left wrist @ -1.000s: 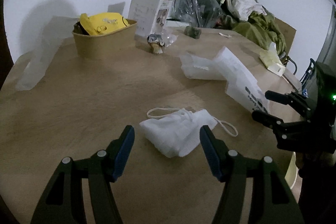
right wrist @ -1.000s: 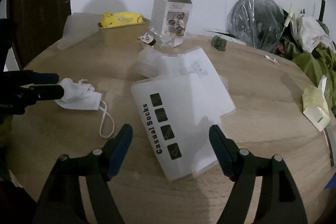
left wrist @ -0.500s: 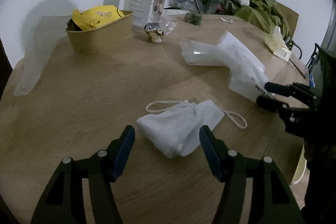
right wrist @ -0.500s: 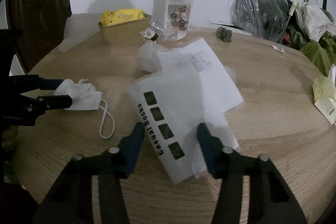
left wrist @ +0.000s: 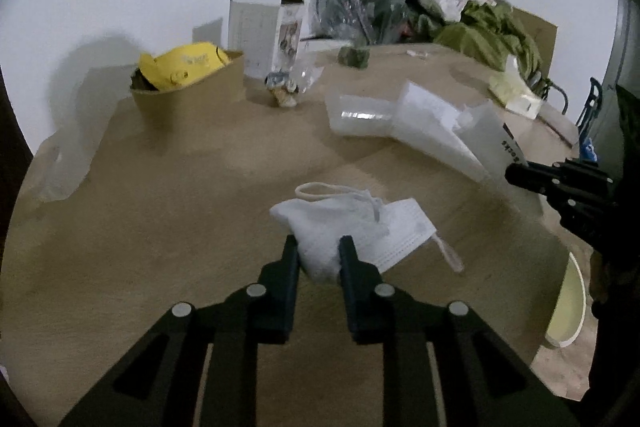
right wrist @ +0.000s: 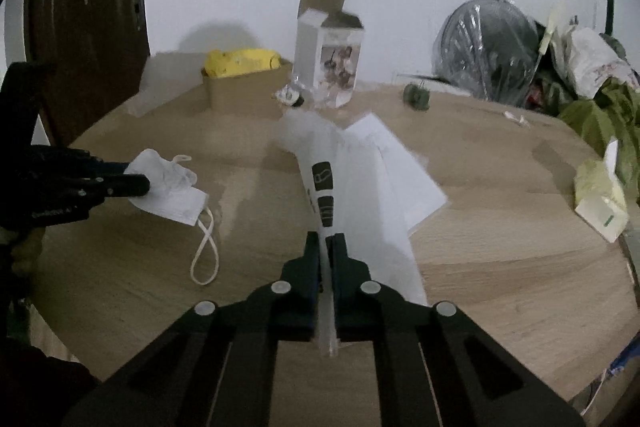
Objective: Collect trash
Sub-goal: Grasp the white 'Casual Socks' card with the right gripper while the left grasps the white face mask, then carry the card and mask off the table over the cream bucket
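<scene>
A crumpled white face mask (left wrist: 352, 227) lies on the round wooden table (left wrist: 160, 211). My left gripper (left wrist: 318, 249) is shut on its near edge. The mask (right wrist: 168, 187) and left gripper (right wrist: 134, 181) also show at the left of the right wrist view. My right gripper (right wrist: 324, 241) is shut on the near edge of a white plastic sock bag (right wrist: 352, 163) and lifts that edge up. The bag (left wrist: 448, 127) and right gripper (left wrist: 516, 173) also show at the right of the left wrist view.
A brown paper bowl (left wrist: 188, 95) with a yellow wrapper, an open white carton (left wrist: 264, 27), a small crumpled wrapper (left wrist: 284, 91) and clear plastic stand at the back. A wrapped fan (right wrist: 488, 51), green cloth (right wrist: 600, 115) and a pale yellow packet (right wrist: 600, 195) are at the right.
Both grippers have closed: the left on the mask, the right on the sock bag, whose near edge has folded and risen from the table.
</scene>
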The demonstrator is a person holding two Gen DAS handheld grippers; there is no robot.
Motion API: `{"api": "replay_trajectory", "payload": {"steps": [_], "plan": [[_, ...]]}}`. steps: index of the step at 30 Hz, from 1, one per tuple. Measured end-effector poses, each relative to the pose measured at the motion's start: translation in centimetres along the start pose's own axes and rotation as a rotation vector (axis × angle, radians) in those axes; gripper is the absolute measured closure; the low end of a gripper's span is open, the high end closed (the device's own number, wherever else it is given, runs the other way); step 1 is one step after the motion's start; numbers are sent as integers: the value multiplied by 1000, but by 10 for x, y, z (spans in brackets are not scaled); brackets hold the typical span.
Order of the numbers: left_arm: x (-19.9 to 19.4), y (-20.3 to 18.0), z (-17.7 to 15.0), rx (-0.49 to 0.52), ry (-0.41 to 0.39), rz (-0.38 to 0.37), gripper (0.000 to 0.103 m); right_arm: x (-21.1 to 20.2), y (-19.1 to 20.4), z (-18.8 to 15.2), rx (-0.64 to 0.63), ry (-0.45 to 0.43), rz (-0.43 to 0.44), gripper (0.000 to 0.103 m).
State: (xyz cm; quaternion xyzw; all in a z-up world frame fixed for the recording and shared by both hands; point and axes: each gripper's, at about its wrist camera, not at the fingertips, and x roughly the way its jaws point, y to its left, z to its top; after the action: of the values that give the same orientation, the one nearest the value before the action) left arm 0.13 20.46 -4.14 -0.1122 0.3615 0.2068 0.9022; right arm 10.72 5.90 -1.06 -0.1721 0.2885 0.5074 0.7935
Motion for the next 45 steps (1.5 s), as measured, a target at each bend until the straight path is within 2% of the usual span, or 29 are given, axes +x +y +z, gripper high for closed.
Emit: {"api": "replay_trajectory", "payload": {"steps": [8, 17, 31, 45], "plan": [[-29, -13, 4, 16, -90, -20, 86, -40, -2, -3, 12, -81, -27, 99], [-52, -35, 3, 43, -134, -50, 86, -78, -7, -16, 27, -131, -53, 100], [-63, -76, 1, 125, -158, -111, 86, -125, -26, -48, 87, -159, -127, 100], [-55, -125, 3, 226, -147, -204, 86, -163, -51, -85, 174, -159, -220, 100]]}}
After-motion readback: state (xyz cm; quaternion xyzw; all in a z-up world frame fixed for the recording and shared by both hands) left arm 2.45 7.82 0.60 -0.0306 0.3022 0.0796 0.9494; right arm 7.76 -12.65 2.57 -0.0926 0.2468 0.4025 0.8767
